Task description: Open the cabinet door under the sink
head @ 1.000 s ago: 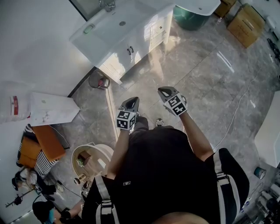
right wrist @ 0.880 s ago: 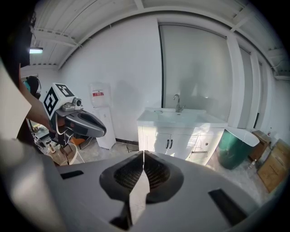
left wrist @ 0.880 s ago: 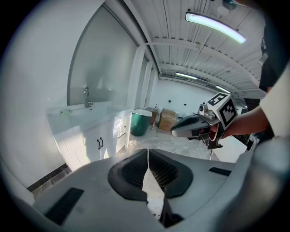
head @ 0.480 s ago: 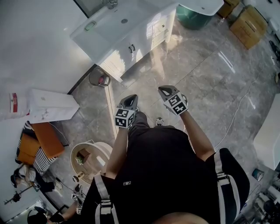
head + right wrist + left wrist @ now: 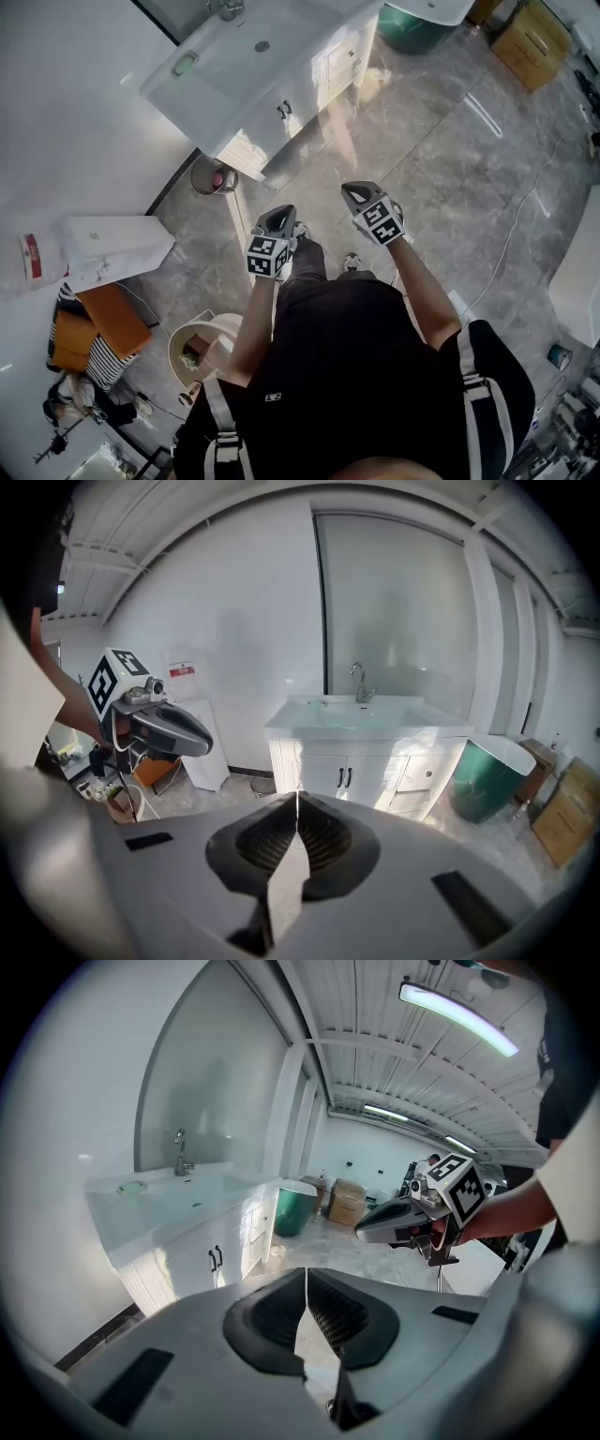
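Grippers unmoved: left gripper [image 5: 279, 218] and right gripper [image 5: 355, 195] pressed together, empty. Likely approach step; next, reach door handles [image 5: 284, 110], 12 o'clock.

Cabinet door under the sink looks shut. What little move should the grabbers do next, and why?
Probably move the right gripper forward toward the dark handles on the cabinet doors under the sink, opening its jaws on the way. The doors look shut, that gripper and the left gripper are both well short of them, and both pairs of jaws are together, holding nothing.
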`<state>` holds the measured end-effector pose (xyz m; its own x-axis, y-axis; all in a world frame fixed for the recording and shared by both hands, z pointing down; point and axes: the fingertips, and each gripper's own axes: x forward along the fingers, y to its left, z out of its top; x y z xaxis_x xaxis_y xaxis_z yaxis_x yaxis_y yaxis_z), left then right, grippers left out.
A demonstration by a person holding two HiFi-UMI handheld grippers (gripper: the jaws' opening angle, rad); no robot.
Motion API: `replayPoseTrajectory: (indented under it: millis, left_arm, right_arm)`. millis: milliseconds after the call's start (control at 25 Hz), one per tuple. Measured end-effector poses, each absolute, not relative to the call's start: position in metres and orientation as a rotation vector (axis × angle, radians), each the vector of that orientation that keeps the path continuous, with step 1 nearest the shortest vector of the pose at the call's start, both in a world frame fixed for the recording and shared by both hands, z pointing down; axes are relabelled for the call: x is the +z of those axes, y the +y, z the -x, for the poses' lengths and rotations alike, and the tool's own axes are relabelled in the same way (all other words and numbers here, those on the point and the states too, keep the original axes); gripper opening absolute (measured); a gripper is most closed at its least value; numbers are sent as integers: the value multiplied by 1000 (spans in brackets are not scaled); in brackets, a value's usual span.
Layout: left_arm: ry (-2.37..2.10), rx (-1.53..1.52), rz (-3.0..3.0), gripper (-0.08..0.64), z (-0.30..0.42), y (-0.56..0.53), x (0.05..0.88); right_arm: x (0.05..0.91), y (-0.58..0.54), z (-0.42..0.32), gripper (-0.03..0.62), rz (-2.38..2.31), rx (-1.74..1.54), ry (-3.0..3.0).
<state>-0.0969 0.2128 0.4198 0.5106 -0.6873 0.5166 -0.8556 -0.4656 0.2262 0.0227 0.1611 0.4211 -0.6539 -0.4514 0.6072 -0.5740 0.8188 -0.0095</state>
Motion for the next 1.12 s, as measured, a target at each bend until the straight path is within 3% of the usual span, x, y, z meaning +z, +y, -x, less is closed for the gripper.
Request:
replayPoseTrajectory:
  millis: [840,1120]
  left_arm:
    - [-953,586,-2387,17,150,99,471]
    - [-1149,464,-2266,17,158,48,496]
  right_arm:
    - [429,0,78,61,-808,146,-2327]
    - [496,-44,79,60,-801,275,-2391]
